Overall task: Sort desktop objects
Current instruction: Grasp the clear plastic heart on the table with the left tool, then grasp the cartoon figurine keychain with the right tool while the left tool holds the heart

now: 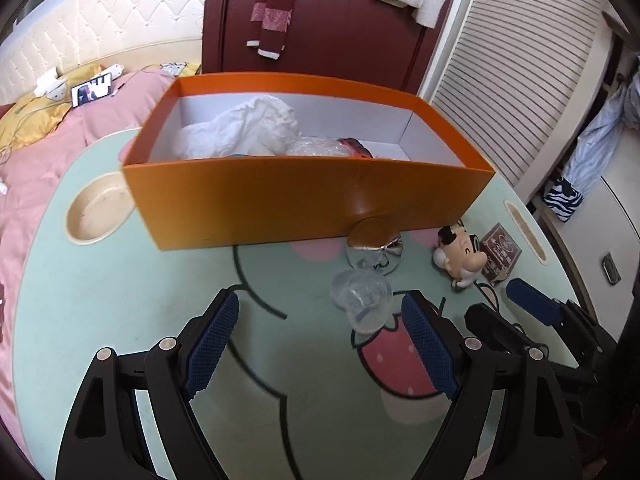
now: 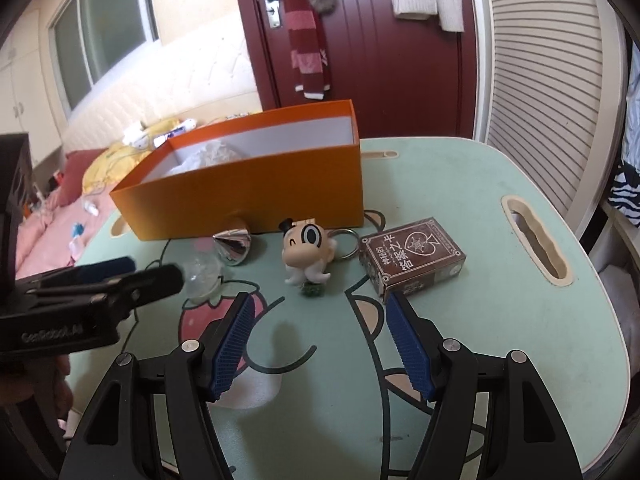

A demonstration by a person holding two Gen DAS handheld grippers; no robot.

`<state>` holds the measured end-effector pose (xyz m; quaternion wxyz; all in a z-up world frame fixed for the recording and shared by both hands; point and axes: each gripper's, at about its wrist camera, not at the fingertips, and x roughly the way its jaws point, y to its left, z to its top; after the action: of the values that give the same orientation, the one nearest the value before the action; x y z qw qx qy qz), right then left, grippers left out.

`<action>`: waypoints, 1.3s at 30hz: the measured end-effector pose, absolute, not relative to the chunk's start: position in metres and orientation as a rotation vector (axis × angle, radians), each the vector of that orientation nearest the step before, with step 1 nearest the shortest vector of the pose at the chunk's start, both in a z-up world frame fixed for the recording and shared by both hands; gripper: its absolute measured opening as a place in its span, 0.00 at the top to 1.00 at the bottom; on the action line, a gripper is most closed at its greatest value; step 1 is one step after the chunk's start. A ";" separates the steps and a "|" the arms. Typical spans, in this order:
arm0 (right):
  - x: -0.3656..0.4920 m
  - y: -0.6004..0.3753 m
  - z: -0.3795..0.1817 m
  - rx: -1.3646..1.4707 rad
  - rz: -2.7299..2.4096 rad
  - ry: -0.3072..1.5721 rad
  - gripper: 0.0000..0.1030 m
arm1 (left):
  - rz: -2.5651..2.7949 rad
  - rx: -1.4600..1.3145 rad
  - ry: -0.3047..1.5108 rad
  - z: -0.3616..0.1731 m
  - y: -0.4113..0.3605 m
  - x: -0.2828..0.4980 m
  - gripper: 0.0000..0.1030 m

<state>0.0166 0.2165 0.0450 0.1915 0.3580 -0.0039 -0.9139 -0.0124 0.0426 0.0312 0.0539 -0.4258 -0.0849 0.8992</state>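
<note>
The orange box (image 1: 304,196) is sitting open on the table (image 1: 120,300), already holding crumpled white paper (image 1: 248,128) and a clear bag (image 1: 320,147). Four items are lying outside it, near its front wall: a clear cup (image 1: 362,300) on its side, a mirror-bright cone (image 2: 232,246), a glossy figurine (image 2: 306,254) on a key ring, and a brown card pack (image 2: 412,258). Both claws are hanging released and empty: the left gripper (image 1: 320,312) nearing the cup, the right gripper (image 2: 320,312) below figurine and pack. Sorting is appearing partly complete.
</note>
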 end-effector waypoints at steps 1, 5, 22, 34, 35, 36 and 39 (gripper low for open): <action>0.016 0.217 0.044 1.007 -2.566 -0.011 0.34 | 2.730 -1.294 -0.258 0.030 0.044 -0.016 0.19; 0.013 0.223 0.040 1.027 -2.565 -0.041 0.34 | 2.732 -1.262 -0.230 0.032 0.052 -0.023 0.19; 0.009 0.220 0.039 1.027 -2.547 -0.059 0.34 | 2.801 -1.204 -0.041 0.030 0.054 -0.010 0.62; -0.018 0.199 0.041 1.030 -2.507 0.001 0.50 | 2.844 -1.207 -0.005 0.032 0.055 -0.004 0.61; -0.024 0.199 0.040 1.050 -2.493 -0.009 0.52 | 2.845 -1.207 -0.005 0.032 0.056 -0.003 0.61; -0.027 0.198 0.041 1.057 -2.498 0.002 0.53 | 2.845 -1.206 -0.005 0.033 0.055 -0.002 0.61; -0.035 0.194 0.042 1.063 -2.511 0.054 0.53 | 2.845 -1.203 -0.008 0.033 0.054 -0.001 0.61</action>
<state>-0.0350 0.1941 0.0415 0.2056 0.3814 0.0194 -0.9010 -0.0005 0.0538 0.0329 0.0264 -0.3893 -0.0025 0.9207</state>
